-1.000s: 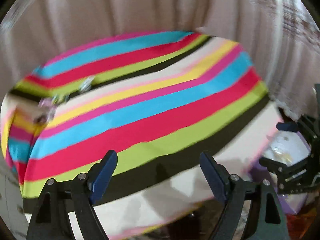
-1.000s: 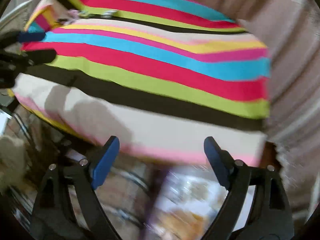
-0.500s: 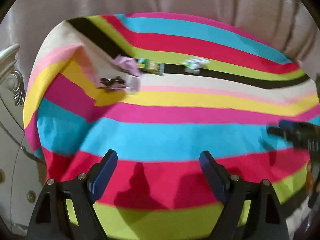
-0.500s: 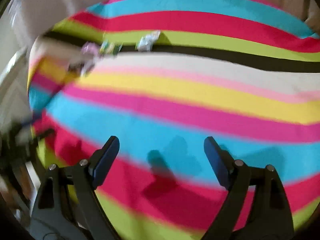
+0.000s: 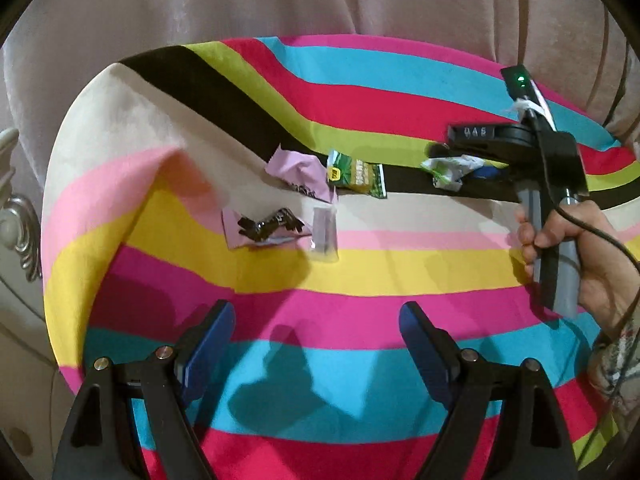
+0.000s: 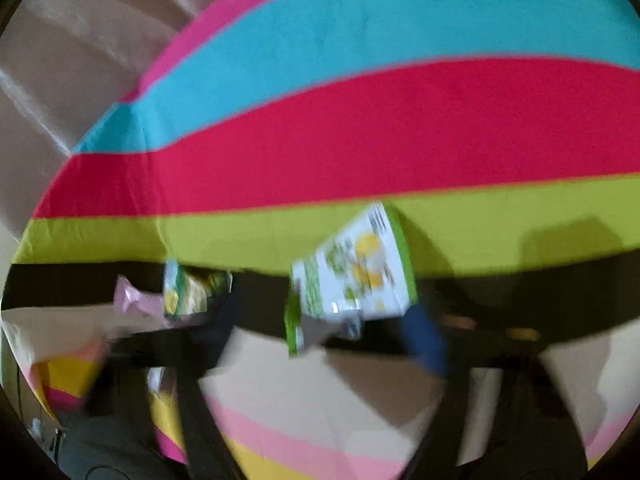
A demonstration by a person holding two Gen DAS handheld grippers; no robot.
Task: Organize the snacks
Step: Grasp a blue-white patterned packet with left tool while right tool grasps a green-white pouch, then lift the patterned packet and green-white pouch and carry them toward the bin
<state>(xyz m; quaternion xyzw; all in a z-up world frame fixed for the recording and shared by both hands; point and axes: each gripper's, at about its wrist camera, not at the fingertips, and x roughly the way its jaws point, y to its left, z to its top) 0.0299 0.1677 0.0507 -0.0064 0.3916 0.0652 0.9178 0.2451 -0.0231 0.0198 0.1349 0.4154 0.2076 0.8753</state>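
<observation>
Several snack packets lie on a striped cloth (image 5: 360, 272): a pink wrapper (image 5: 304, 172), a green-yellow packet (image 5: 358, 174), a pink packet with dark print (image 5: 266, 228) and a clear sachet (image 5: 325, 232). A white-green packet (image 5: 450, 168) lies at my right gripper's tip. In the blurred right wrist view this packet (image 6: 352, 276) sits between the fingers of my right gripper (image 6: 320, 332); whether the jaws grip it is unclear. My left gripper (image 5: 316, 328) is open and empty, well short of the packets.
The cloth covers a rounded cushion against a beige padded backrest (image 5: 320, 0). An ornate silver-white furniture edge (image 5: 16, 224) stands at the left. A hand (image 5: 576, 248) holds the right gripper's handle at the right.
Both grippers swung up over the cushion from its lower edge. The right gripper has reached the white-green packet. The left gripper moved closer to the packets.
</observation>
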